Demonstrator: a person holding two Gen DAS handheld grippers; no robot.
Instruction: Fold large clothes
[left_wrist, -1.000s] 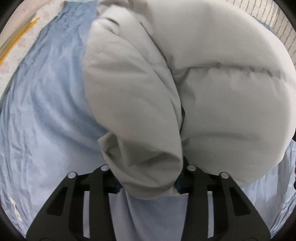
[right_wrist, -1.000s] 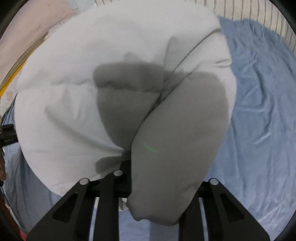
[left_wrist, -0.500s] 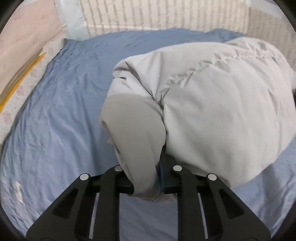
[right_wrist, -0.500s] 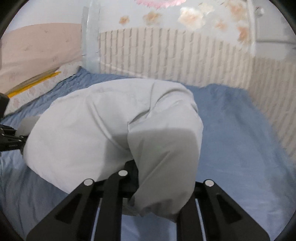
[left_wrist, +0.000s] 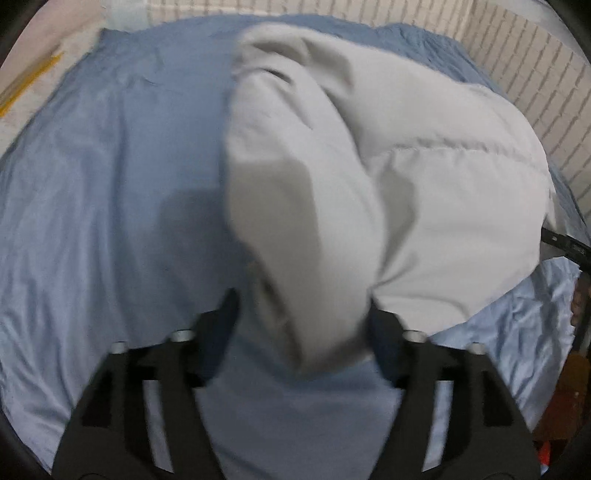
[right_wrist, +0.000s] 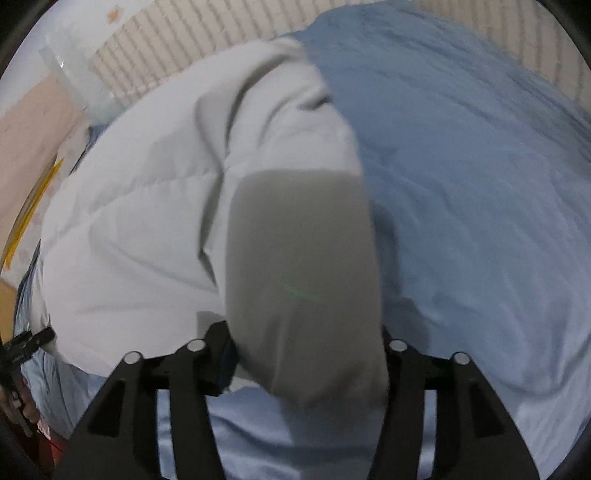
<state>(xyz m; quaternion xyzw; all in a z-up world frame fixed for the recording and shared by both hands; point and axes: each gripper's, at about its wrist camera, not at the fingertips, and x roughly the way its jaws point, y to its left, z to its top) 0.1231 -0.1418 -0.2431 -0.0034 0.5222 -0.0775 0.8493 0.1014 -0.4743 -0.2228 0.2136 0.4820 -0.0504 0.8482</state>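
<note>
Jacket (left_wrist: 424, 192) is lying doubled over on the bed (left_wrist: 110, 184) | left tongs (left_wrist: 303, 332) and right tongs (right_wrist: 306, 354) are opening, sleeve ends slipping free between them | fold looking partway done, tidying left

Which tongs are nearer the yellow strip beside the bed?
Left. The left tongs are at the puffer jacket's side toward the yellow strip; the right tongs at the opposite side. Both are opening around fabric.

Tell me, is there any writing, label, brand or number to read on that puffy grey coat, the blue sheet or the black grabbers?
None can be read.
Grey coat: no label or print shows.
Blue sheet: plain.
Left gripper and right gripper: no markings show.
</note>
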